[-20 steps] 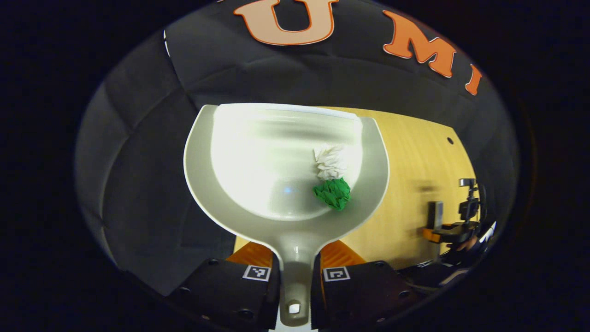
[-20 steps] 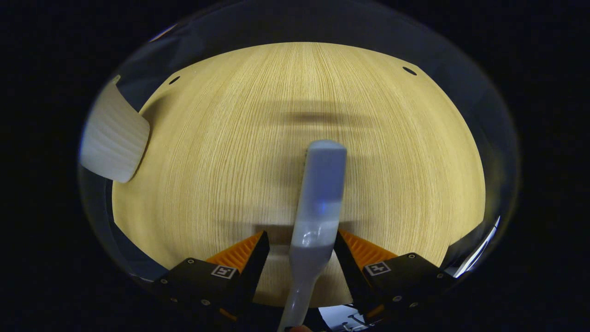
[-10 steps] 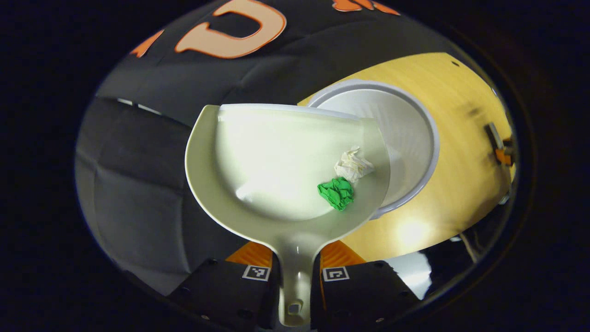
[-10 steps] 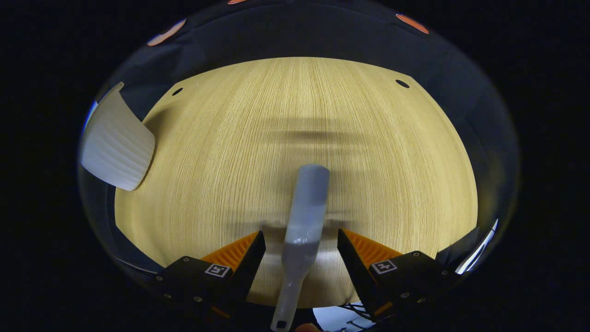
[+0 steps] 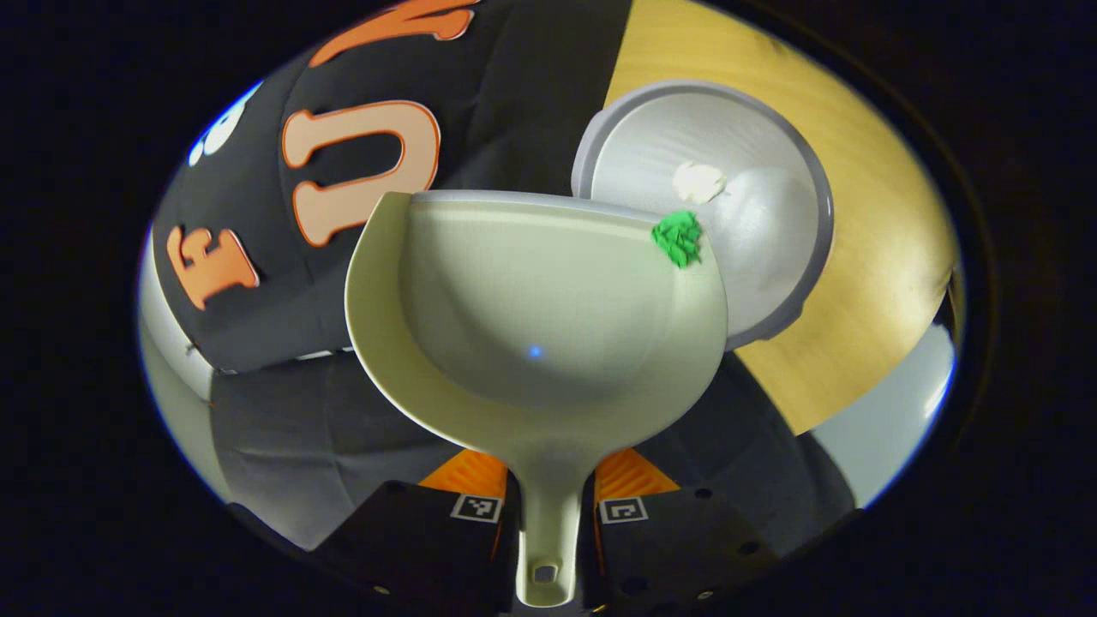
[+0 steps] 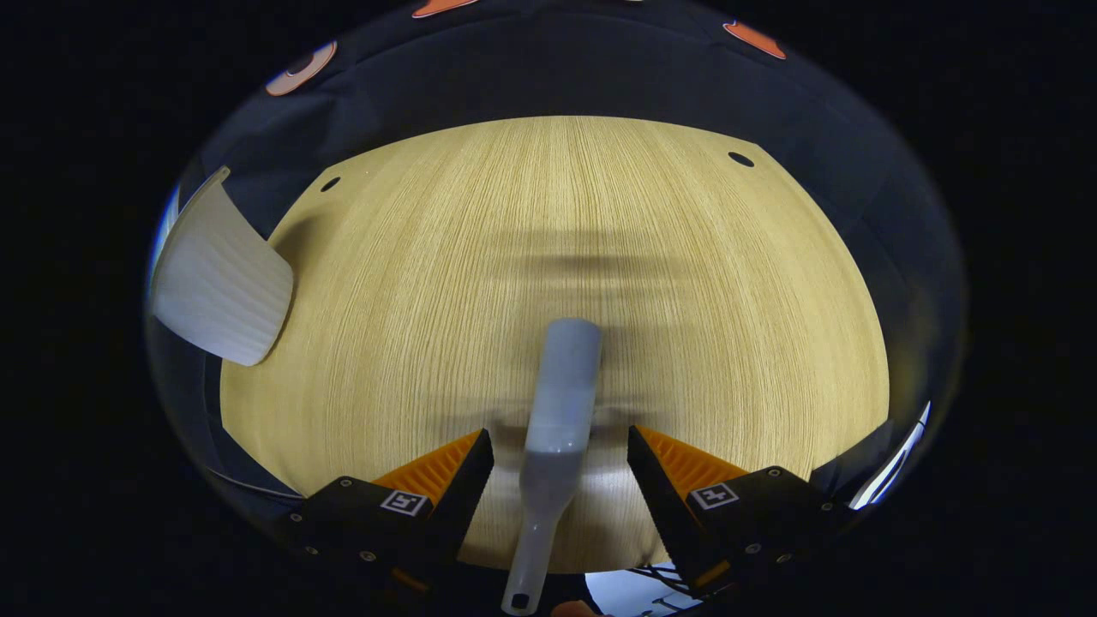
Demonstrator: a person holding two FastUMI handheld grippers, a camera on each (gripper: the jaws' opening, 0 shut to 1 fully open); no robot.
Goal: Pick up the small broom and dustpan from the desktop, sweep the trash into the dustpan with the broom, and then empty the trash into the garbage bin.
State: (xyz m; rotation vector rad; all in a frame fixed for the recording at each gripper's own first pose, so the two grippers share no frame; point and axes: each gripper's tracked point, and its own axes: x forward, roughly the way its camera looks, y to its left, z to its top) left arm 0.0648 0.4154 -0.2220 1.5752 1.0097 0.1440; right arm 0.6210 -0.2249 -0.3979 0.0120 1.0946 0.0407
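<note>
2 scraps remain the measure of progress. On the wooden desktop (image 6: 583, 240) the broom (image 6: 557, 411) lies between the right gripper (image 6: 560, 458)'s parted fingers, which do not touch it, so sweeping looks finished. The left gripper view adds the garbage bin (image 5: 771, 146) seen from above, with the tipped dustpan (image 5: 536, 317) overlapping its rim, handle clamped by the left gripper (image 5: 548, 506). The white wad (image 5: 698, 182) already sits inside the bin; the green wad (image 5: 679, 238) clings at the pan's lip, yet to fall.

Left gripper (image 5: 548, 506) clamped on handle; right gripper (image 6: 559, 463) spread.
</note>
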